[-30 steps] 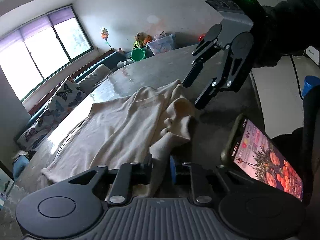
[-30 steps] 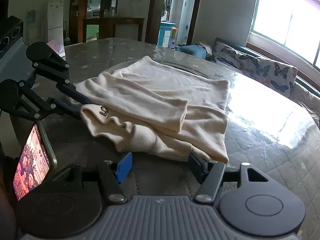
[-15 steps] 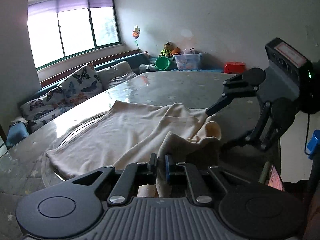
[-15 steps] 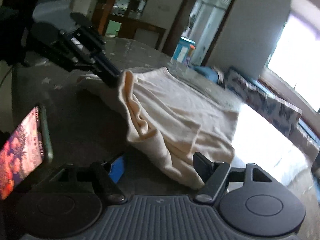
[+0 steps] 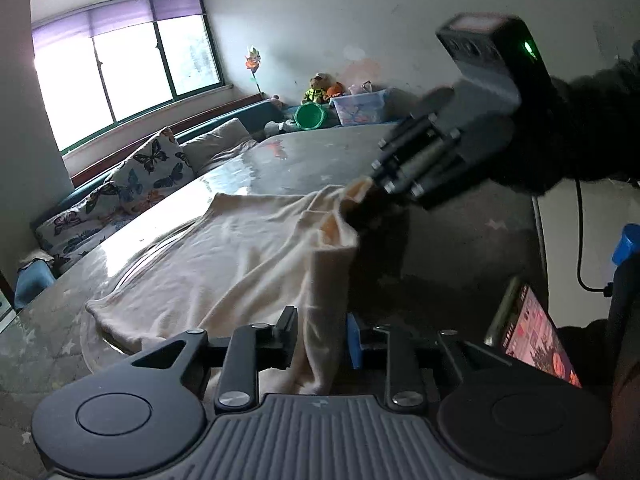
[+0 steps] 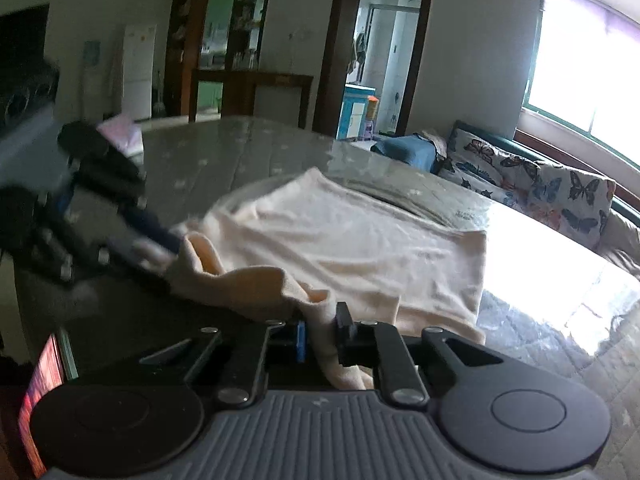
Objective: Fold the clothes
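Observation:
A cream garment (image 5: 240, 248) lies spread on a glass-topped table (image 5: 320, 156), its near edge lifted into a fold. In the left wrist view my left gripper (image 5: 322, 338) has its jaws opening, and a hanging strip of the garment passes loosely between them. My right gripper (image 5: 372, 190) reaches in from the upper right and pinches the raised corner. In the right wrist view the right gripper (image 6: 322, 334) is closing, its pads pressed on a bunch of the garment (image 6: 360, 240). The left gripper (image 6: 168, 244) shows blurred at the left, at the fold's other end.
A phone (image 5: 536, 332) with a lit screen stands propped at the near right of the table. A sofa with butterfly cushions (image 5: 148, 168) runs along the window side. A green bowl (image 5: 310, 116) and a plastic bin sit beyond the far end. A person's dark sleeve (image 5: 580, 128) is behind the right gripper.
The right gripper's jaws, wide apart before, have closed on the garment's near fold. The left gripper's jaws, shut on the cloth before, have parted. The fold hangs higher.

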